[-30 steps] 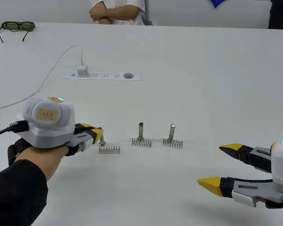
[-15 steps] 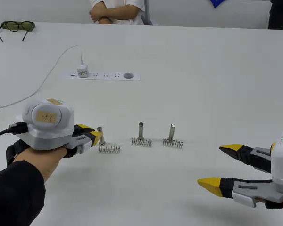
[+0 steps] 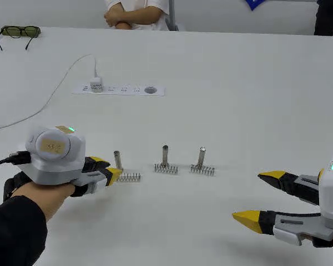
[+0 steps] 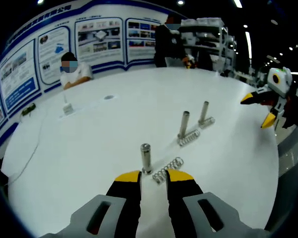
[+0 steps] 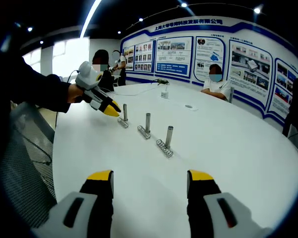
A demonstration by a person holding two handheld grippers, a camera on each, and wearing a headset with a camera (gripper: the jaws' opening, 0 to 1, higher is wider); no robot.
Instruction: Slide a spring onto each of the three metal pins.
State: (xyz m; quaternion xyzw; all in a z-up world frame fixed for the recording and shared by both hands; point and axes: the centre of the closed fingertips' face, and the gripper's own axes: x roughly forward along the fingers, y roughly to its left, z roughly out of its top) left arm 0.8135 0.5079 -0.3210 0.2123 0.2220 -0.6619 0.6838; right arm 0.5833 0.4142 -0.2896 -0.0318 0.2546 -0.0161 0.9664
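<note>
Left gripper (image 3: 110, 167), jaws narrowly parted and empty, just beside the left pin (image 3: 117, 159) and left spring (image 3: 129, 177) on the white table (image 3: 238, 100); middle spring (image 3: 166, 168) lies beside the upright middle pin (image 3: 165, 155), right spring (image 3: 202, 170) beside the right pin (image 3: 201, 156); right gripper (image 3: 247, 194) gapes wide, well apart.

Head view: high, looks forward and down across the white tabletop (image 3: 238, 83); three pins (image 3: 165, 155) stand in a row mid-frame.
Left gripper view: low over the tabletop, close behind the nearest pin (image 4: 146, 157), looking along the row.
Right gripper view: low, well back, faces the row obliquely from its other end.
All three views share the pins.
</note>
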